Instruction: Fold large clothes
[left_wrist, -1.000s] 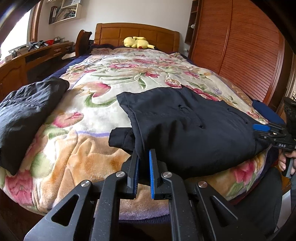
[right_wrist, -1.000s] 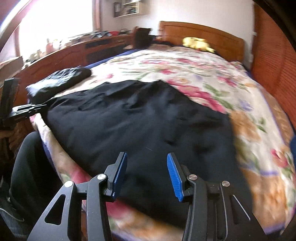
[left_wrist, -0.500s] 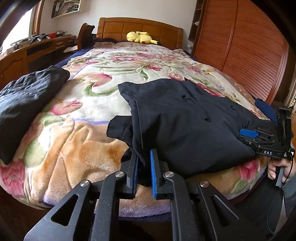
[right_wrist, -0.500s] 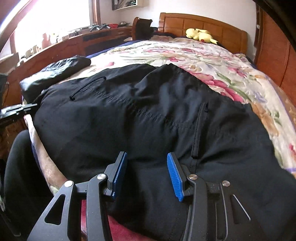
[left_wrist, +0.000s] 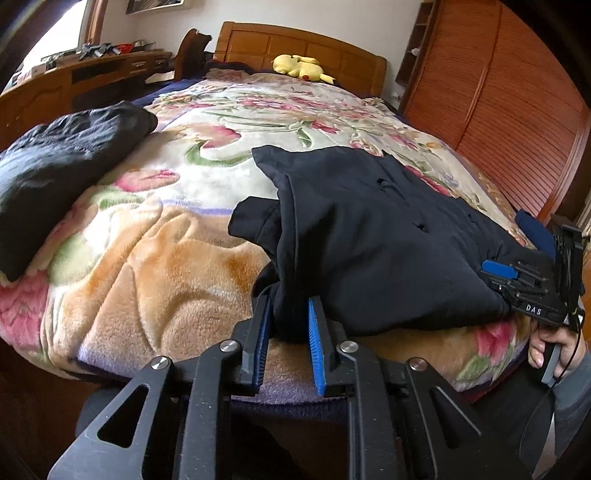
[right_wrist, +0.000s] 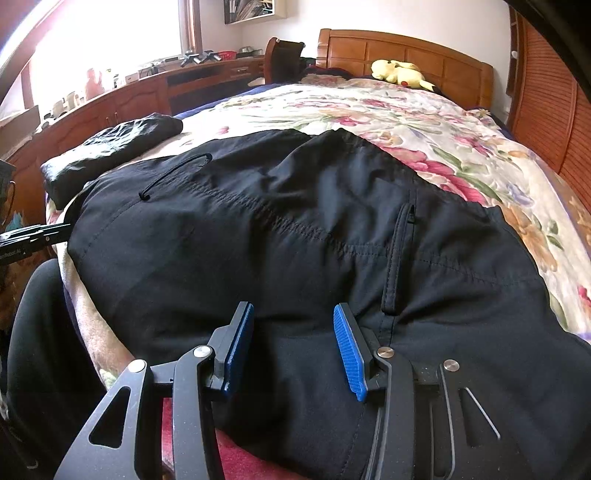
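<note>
Presently: one bed; two black garments, trousers spread, another bundled. My left tool has just been opening, hem between; right tool agape over trousers.

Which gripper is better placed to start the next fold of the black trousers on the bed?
Probably the left gripper: its jaws have just been opening, yet a bunch of the black trousers sits between them at the edge. The right gripper is open over flat cloth, with nothing gathered.
</note>
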